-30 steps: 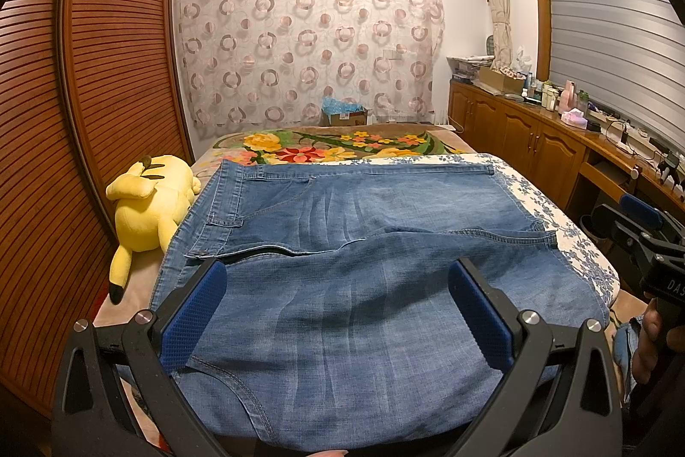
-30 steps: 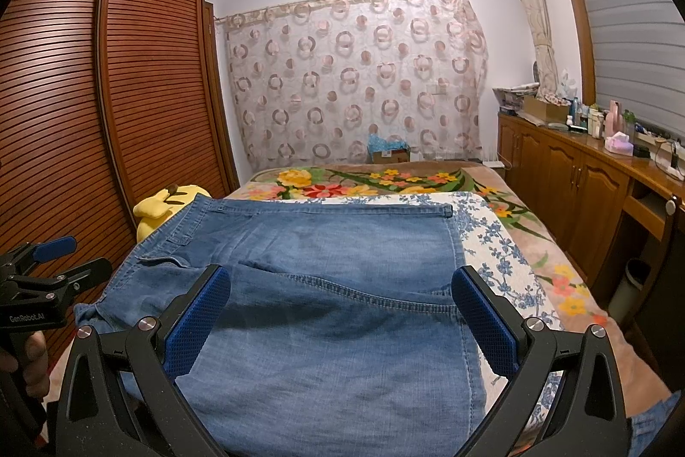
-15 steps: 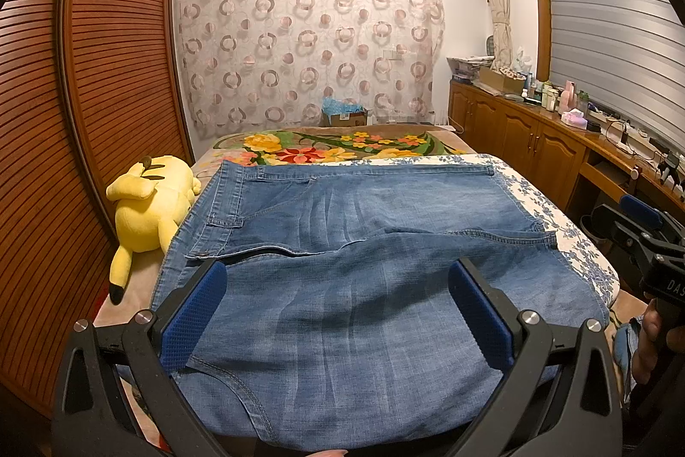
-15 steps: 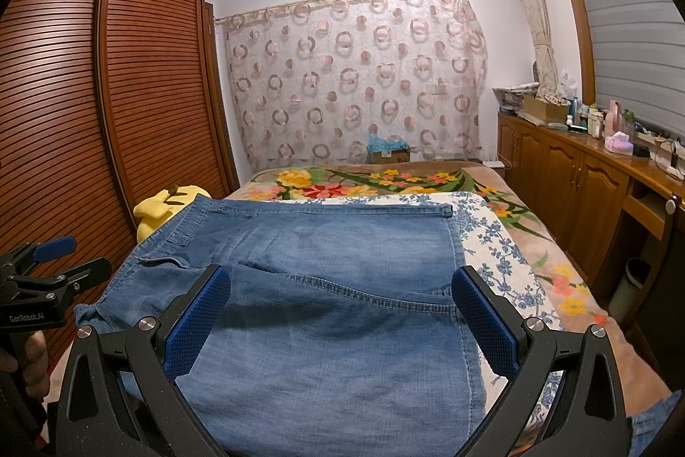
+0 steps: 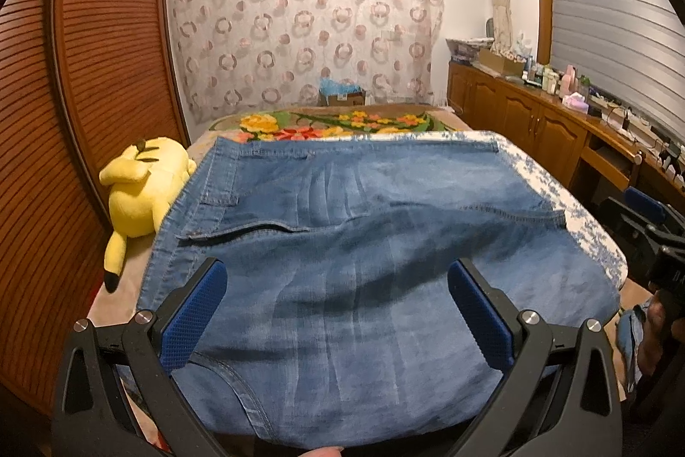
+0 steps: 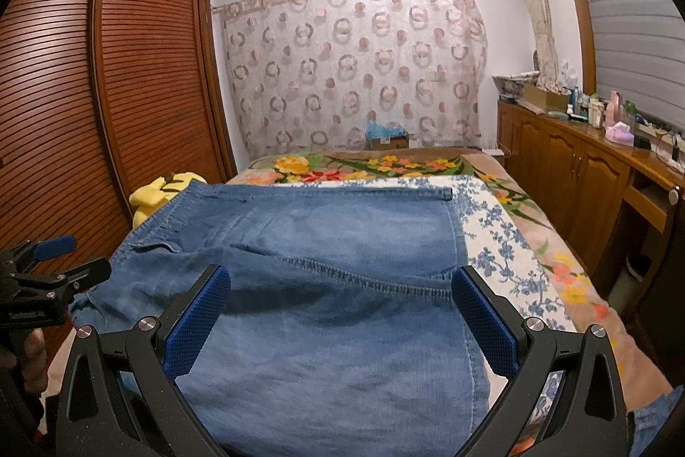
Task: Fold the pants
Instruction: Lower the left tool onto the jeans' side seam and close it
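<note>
Blue denim pants (image 5: pixel 351 243) lie spread across the bed, waistband to the left, with a folded layer on top; they also show in the right wrist view (image 6: pixel 325 285). My left gripper (image 5: pixel 338 307) is open and empty, held above the near part of the pants. My right gripper (image 6: pixel 340 311) is open and empty, also above the near part. The right gripper shows at the right edge of the left wrist view (image 5: pixel 650 234), and the left gripper at the left edge of the right wrist view (image 6: pixel 43 277).
A yellow plush toy (image 5: pixel 141 191) lies on the bed's left side beside the waistband. A wooden wardrobe (image 5: pixel 77 114) lines the left. A wooden cabinet (image 5: pixel 556 127) with bottles runs along the right. A floral bedspread (image 6: pixel 505 243) covers the bed.
</note>
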### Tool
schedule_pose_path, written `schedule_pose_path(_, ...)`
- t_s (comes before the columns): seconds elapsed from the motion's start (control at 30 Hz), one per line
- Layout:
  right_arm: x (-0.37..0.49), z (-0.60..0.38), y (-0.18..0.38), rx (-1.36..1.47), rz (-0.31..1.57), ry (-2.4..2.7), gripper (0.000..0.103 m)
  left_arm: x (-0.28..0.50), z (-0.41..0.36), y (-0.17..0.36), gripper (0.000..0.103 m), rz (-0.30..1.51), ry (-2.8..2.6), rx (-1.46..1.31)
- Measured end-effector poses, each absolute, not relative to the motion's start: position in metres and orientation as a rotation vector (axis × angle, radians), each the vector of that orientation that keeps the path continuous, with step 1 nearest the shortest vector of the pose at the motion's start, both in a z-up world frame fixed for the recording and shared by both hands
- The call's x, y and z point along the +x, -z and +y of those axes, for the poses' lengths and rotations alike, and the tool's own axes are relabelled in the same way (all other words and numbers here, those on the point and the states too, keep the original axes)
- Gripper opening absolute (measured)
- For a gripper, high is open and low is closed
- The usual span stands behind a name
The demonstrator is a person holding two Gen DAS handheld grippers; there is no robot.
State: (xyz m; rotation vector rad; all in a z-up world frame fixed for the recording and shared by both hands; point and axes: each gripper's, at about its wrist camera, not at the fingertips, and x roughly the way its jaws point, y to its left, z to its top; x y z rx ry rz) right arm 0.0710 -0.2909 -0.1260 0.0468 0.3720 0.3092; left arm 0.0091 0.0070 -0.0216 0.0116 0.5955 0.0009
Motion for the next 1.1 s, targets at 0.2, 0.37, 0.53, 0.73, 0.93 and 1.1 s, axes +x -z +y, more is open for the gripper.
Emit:
schedule_pose_path(0.2, 0.073, -0.29, 0.124, 0.044, 0.398, -0.301, 0.103, 0.019, 0.011, 0.039, 0.103, 0.648, 0.011, 0.014)
schedule_pose_path(0.37, 0.076, -0.289, 0.126, 0.036, 0.425, -0.288, 0.103, 0.022, 0.015, 0.044, 0.103, 0.673, 0.02, 0.017)
schedule_pose_path(0.53, 0.079, -0.293, 0.126, 0.033, 0.458, -0.277, 0.103, 0.024, 0.027, 0.051, 0.103, 0.69, 0.015, 0.014)
schedule_pose_path(0.73, 0.078, -0.301, 0.127, 0.031, 0.503, -0.251, 0.103, 0.021, 0.049, 0.053, 0.103, 0.69, 0.004, -0.003)
schedule_pose_path(0.93, 0.068, -0.31, 0.126, 0.032, 0.534, -0.227, 0.103, 0.017, 0.087, 0.055, 0.103, 0.686, -0.034, -0.008)
schedule_pose_path(1.1, 0.068, -0.31, 0.124, 0.037, 0.558, -0.217, 0.103, 0.015, 0.124, 0.058, 0.097, 0.698, -0.075, -0.064)
